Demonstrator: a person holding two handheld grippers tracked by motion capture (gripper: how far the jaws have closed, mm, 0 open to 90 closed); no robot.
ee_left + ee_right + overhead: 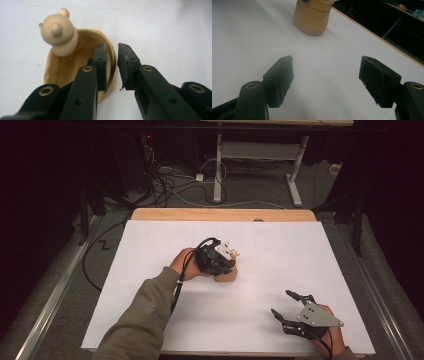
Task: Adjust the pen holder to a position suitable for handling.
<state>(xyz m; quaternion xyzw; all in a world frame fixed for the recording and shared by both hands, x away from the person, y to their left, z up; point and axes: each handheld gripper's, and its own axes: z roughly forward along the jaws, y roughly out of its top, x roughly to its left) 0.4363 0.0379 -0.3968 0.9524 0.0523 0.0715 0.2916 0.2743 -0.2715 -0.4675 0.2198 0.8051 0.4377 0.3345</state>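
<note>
A tan wooden cup [62,67] stands on the white table top [270,255] near its middle, with a pale bear-shaped figure [57,31] sticking up from its far rim. My left gripper [112,55] comes down on the cup from above. One jaw is inside the cup and the other outside, pressed on the near wall between them. In the high view the left gripper [219,262] covers most of the cup [228,276]. My right gripper [281,302] rests open near the front right edge, holding nothing, and in its own view the cup [312,17] stands ahead of the right gripper [327,75].
The white sheet lies on a wooden table whose far edge [220,214] shows bare wood. Beyond it the floor holds tangled cables [170,180] and the legs of another desk [218,170]. A metal rail [55,295] runs along the left side.
</note>
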